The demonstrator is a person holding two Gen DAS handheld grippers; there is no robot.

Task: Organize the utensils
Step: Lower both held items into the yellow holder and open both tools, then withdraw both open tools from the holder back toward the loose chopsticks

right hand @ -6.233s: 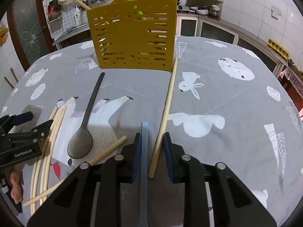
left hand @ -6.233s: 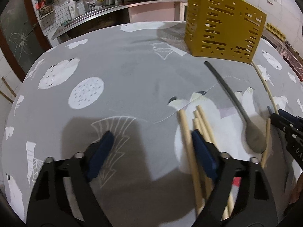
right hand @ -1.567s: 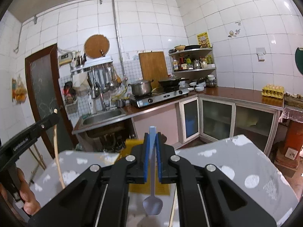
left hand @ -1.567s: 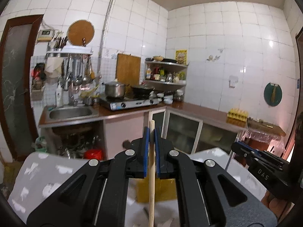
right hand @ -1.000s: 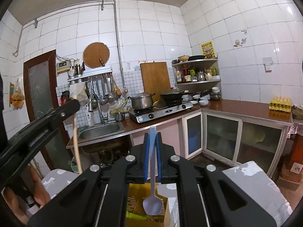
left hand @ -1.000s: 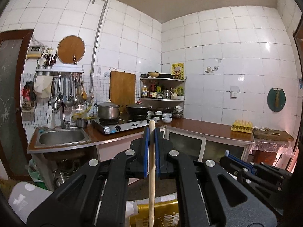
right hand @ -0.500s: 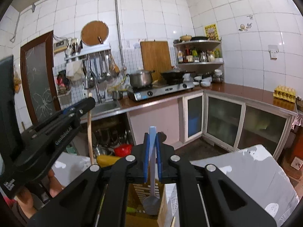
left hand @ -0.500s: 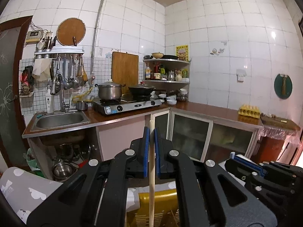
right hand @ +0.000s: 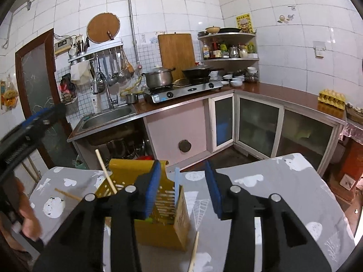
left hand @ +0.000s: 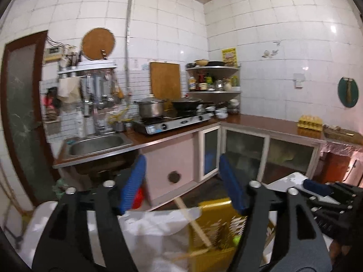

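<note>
Left gripper point(left hand: 181, 185) — jaws opening, blue pads standing wide apart with nothing pressed between them; a wooden chopstick point(left hand: 192, 222) leans below the gap, its lower end inside the yellow utensil holder point(left hand: 211, 231) at the bottom centre of the left wrist view, which is blurred. Right gripper point(right hand: 182, 188) — jaws opening, pads apart and clear of the light blue spoon handle point(right hand: 177, 184), which stands upright between them with its lower part down in the holder's right compartment. Yellow utensil holder point(right hand: 158, 233) sits on the bench point(right hand: 272, 181), which is covered with a grey cloth printed with white animals, at the lower centre of the right wrist view. A chopstick point(right hand: 105, 172) slants out of the holder's left side toward the upper left; something green shows low inside the holder. Another wooden stick point(right hand: 68, 195) lies on the bench just left of the holder, and a further one point(right hand: 194, 251) lies at the holder's near right corner, toward the bottom edge. The left gripper point(right hand: 29, 131) shows at the left edge of the right wrist view, a hand point(right hand: 27, 213) below it.
</note>
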